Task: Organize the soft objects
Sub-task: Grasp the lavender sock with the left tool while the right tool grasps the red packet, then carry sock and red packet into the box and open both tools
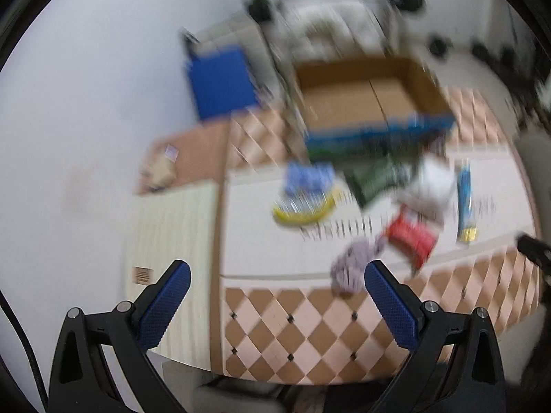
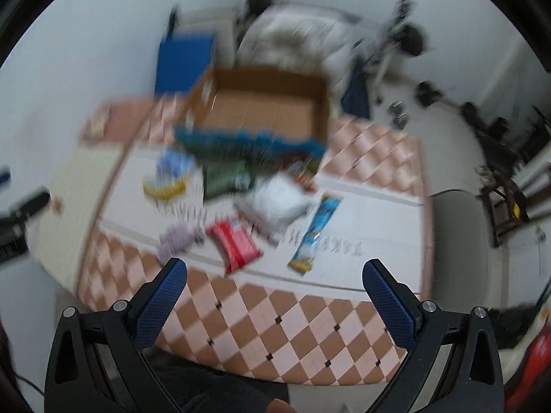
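Your left tool (image 1: 275,275) is spread wide and holds nothing, above the checkered surface (image 1: 296,327). On that surface, left to right, lie a yellow-and-blue pack (image 2: 168,177), a green pouch (image 2: 227,177), a red packet (image 2: 236,242) and a long blue wrapper (image 2: 318,230), all before the cardboard box (image 2: 265,103). Your right tool (image 2: 274,273) is likewise spread wide and holding nothing.

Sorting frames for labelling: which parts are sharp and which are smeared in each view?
Left wrist view: left gripper crisp, open brown cardboard box and red packet streaked by motion blur. Right wrist view: right gripper sharp, long blue and yellow packet and box smeared; fisheye bends the table edges.
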The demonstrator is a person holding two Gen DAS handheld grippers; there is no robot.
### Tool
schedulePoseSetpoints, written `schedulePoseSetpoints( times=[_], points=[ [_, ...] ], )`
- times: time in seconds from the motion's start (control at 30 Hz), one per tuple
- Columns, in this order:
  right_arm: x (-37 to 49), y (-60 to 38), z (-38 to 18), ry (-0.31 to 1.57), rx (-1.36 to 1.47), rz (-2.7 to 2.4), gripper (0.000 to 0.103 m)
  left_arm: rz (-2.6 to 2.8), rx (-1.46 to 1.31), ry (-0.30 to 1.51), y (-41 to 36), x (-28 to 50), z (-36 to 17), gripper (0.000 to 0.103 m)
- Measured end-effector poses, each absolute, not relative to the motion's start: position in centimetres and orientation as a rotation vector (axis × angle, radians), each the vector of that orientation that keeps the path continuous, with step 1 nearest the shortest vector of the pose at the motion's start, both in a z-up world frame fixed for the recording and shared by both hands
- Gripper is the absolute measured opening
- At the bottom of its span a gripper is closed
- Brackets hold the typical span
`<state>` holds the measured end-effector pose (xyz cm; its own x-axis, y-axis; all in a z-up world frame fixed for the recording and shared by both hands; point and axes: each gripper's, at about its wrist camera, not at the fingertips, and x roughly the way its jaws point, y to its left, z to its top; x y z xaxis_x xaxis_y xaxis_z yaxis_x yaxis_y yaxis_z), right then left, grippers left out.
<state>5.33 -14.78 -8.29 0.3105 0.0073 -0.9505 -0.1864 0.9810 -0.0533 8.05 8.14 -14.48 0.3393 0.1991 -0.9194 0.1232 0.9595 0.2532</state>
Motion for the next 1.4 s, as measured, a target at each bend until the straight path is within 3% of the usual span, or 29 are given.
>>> schedulePoseSetpoints(
  times=[0.23,0.43,0.5,0.53,0.57,0.63,0.67,0.87,0.93,1.07,1.1,1.13,1.27,1.4],
  points=[
    [11.8,-11.1,-25.4,1.514,-0.206,0.224,0.103,-0.17,0.377,1.462,5.7,11.6,-27.8,0.1],
    [14.9,-9.1,-33.9,1.642,-0.135,0.274,0.09,-0.298,0.444,1.575,3.4,14.0,-36.4,0.1],
    [15.6,-8.9,-35.7,1.668,-0.093,0.285,0.082,-0.289,0.43,1.605,3.2,14.7,-37.9,0.09],
    [15.7,-8.8,-36.7,1.688,-0.095,0.275,0.072,-0.295,0.394,1.628,3.3,14.9,-38.4,0.075],
    [15.7,-8.8,-37.3,1.703,-0.101,0.261,0.068,-0.299,0.343,1.649,3.4,15.1,-38.6,0.057],
    [15.4,-9.2,-38.2,1.731,-0.079,0.231,0.058,-0.243,0.255,1.68,4.0,15.3,-38.8,0.04],
    [15.2,-9.6,-38.3,1.748,-0.067,0.201,0.056,-0.21,0.209,1.694,4.5,15.2,-38.9,0.038],
    [12.6,-12.4,-39.4,1.853,0.132,0.043,0.054,-0.087,-0.057,1.78,7.1,13.4,-40.1,0.039],
    [12.2,-12.3,-39.6,1.849,0.147,0.034,0.07,-0.085,-0.064,1.764,7.1,12.9,-40.3,0.04],
    [12.0,-11.4,-41.0,1.851,0.128,0.012,0.072,-0.068,-0.061,1.765,7.0,12.0,-40.1,0.035],
    [12.0,-11.0,-41.6,1.853,0.119,0.01,0.066,-0.061,-0.063,1.761,6.9,11.7,-40.1,0.035],
    [11.9,-10.5,-42.2,1.851,0.082,-0.008,0.051,-0.053,-0.067,1.756,7.3,11.4,-39.0,0.034],
    [11.0,-9.7,-41.0,1.809,0.056,-0.025,0.047,-0.078,-0.07,1.699,7.1,9.1,-34.3,0.034],
    [10.6,-9.2,-35.0,1.727,0.139,0.058,0.046,-0.13,-0.116,1.557,6.7,9.6,-25.9,0.033]
  ],
)
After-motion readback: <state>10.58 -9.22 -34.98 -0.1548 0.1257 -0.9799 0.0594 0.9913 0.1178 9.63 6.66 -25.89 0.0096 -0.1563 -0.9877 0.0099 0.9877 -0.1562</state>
